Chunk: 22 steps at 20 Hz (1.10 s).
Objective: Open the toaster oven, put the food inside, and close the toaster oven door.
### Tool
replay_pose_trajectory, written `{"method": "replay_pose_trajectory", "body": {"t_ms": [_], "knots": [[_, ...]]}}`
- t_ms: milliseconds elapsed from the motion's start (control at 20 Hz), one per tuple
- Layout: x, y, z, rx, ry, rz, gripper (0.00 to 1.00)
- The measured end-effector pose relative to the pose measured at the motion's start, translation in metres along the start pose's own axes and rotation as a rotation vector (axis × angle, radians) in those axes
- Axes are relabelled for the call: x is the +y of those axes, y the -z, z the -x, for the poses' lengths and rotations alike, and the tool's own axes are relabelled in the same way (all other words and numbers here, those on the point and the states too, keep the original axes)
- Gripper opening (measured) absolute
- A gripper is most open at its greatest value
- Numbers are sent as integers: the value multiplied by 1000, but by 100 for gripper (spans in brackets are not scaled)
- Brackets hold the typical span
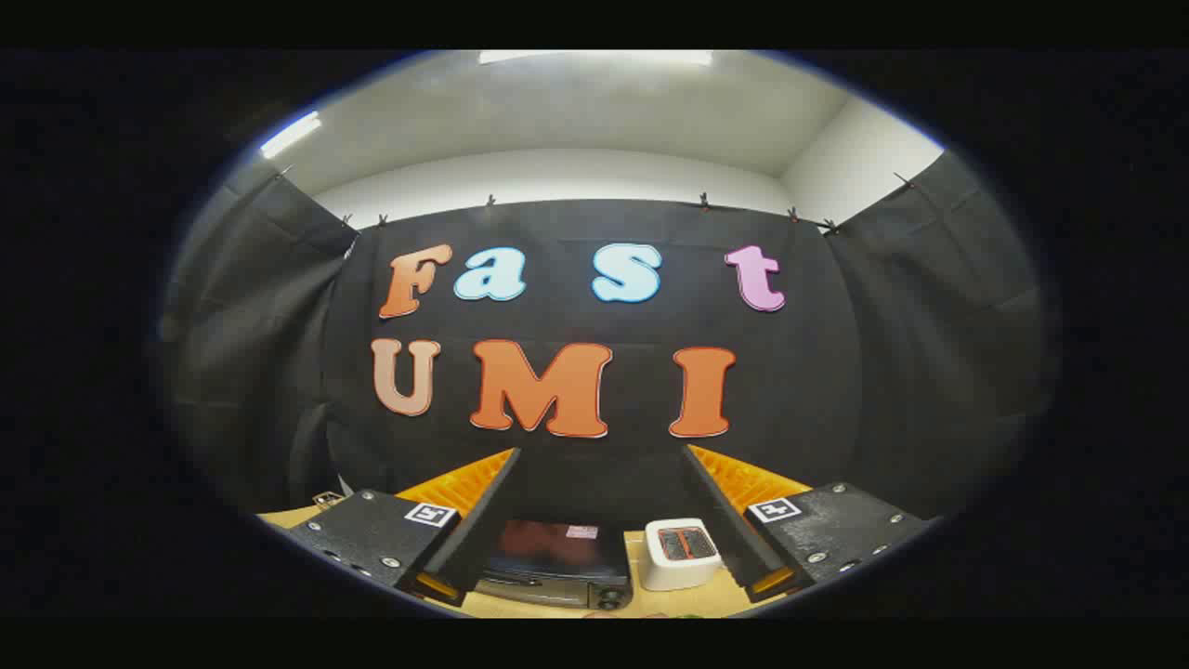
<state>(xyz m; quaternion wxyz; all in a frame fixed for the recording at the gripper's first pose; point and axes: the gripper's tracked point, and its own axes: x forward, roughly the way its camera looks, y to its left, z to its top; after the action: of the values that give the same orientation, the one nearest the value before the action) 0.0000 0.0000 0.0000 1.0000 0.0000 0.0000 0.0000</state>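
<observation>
A dark toaster oven (555, 562) with a glass door stands on the wooden table (650, 602), beyond my fingers and a little toward the left one. Its door looks shut, and its knobs sit at its right end. My gripper (602, 465) is held high above the table, open, with a wide gap and nothing between its fingers. The left finger (483, 506) and the right finger (720, 506) frame the oven and the table below. A bit of something green (685, 614) peeks at the table's near edge; I cannot tell what it is.
A small white pop-up toaster (681, 553) with two slots stands just right of the toaster oven, close to my right finger. Black cloth walls close the booth behind and on both sides.
</observation>
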Motion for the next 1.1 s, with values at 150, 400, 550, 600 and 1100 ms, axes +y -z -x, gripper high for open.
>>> {"method": "replay_pose_trajectory", "body": {"t_ms": [150, 400, 550, 600, 1100], "knots": [[6, 1, 1, 4, -15, -3, 98], [9, 6, 2, 22, -32, 4, 98], [13, 10, 2, 33, -44, 0, 98], [16, 10, 1, 34, -52, -4, 98], [44, 33, -7, 85, -107, -15, 98]]}}
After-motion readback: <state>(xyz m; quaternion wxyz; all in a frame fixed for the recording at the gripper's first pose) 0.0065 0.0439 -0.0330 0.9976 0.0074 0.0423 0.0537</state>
